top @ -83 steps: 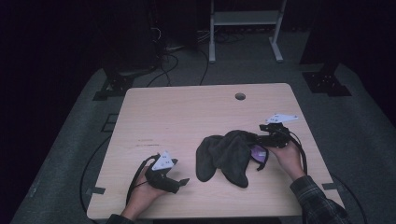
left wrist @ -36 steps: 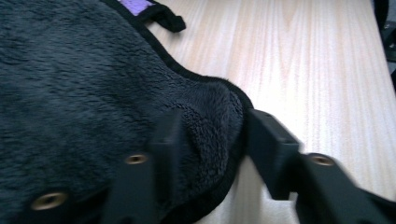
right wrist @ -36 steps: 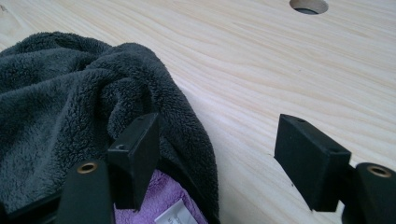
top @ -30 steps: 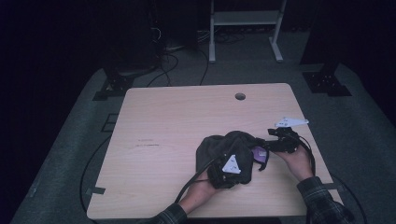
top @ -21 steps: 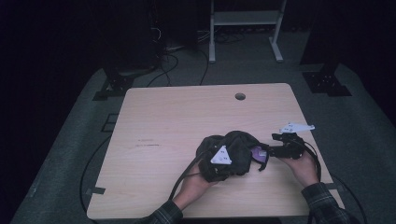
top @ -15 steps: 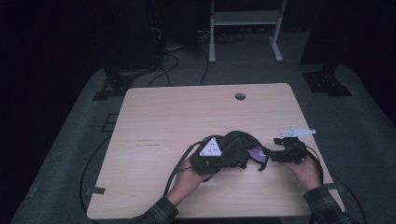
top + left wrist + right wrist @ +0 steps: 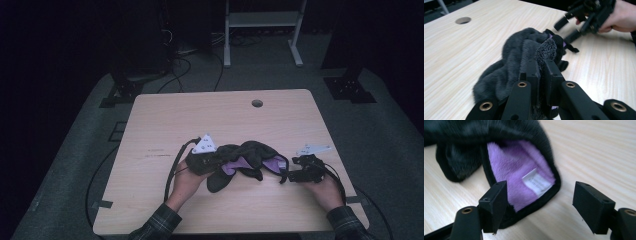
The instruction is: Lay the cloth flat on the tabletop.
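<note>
Your left gripper is pinched tight on a fold of the fuzzy black hat. A moment ago it sat on top of the hat; now it has slid out to the hat's left end. The hat lies near the front of the table, stretched wider than before. Your right gripper is wide open, holding nothing, with the hat's purple lining between its jaws.

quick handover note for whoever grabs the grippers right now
Left gripper: shut on a fold of the dark fleece garment, at its left end.
Right gripper: open, jaws either side of the purple-lined opening with the white label, not gripping.
The garment lies bunched on the table, near the front edge.
Done: left grasp. Left: probably close the right gripper on the lined edge.
</note>
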A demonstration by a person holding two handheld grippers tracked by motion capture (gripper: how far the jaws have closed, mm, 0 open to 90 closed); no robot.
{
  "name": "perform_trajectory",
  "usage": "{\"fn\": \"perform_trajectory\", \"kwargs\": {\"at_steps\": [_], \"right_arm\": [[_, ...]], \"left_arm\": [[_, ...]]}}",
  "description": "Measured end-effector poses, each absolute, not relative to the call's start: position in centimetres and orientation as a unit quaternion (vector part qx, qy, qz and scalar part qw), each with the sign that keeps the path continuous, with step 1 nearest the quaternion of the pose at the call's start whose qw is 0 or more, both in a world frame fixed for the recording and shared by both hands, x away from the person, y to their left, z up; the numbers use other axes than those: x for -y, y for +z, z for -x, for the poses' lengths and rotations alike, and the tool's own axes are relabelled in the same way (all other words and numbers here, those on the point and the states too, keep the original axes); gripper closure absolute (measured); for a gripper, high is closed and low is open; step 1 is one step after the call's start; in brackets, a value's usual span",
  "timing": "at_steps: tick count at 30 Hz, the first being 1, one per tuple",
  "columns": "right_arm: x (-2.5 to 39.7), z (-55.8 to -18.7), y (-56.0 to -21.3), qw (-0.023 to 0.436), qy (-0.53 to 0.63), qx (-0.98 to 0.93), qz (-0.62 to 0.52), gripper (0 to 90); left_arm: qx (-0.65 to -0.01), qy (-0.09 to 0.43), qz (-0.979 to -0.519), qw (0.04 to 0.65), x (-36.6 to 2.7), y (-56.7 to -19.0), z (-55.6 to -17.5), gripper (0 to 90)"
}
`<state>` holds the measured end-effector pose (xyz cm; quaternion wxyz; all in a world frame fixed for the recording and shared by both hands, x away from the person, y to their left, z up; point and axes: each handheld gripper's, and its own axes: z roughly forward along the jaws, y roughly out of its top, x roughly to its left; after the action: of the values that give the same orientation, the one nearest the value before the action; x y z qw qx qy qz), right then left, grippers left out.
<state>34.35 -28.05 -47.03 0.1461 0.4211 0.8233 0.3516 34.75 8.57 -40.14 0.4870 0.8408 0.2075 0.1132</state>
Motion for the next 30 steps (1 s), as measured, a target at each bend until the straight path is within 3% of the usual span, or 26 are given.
{"fn": "perform_trajectory", "kwargs": {"at_steps": [6, 19, 25, 30], "right_arm": [[27.2, -34.4, -47.6, 0.147, 0.333, -0.839, -0.406, 26.5], [27.8, -34.3, -47.5, 0.157, 0.333, -0.836, -0.407, 40.6], [28.1, -34.3, -47.4, 0.156, 0.337, -0.836, -0.405, 53.9], [28.0, -34.2, -47.3, 0.149, 0.339, -0.842, -0.393, 77.1]], "left_arm": [[-0.225, 0.134, -0.832, 0.490, -10.7, -39.5, -35.4, 83.1], [-0.285, 0.171, -0.795, 0.507, -16.4, -38.2, -36.6, 83.6], [-0.301, 0.177, -0.785, 0.511, -17.9, -37.9, -36.8, 83.7], [-0.306, 0.176, -0.784, 0.511, -18.3, -37.9, -36.9, 83.8]]}}
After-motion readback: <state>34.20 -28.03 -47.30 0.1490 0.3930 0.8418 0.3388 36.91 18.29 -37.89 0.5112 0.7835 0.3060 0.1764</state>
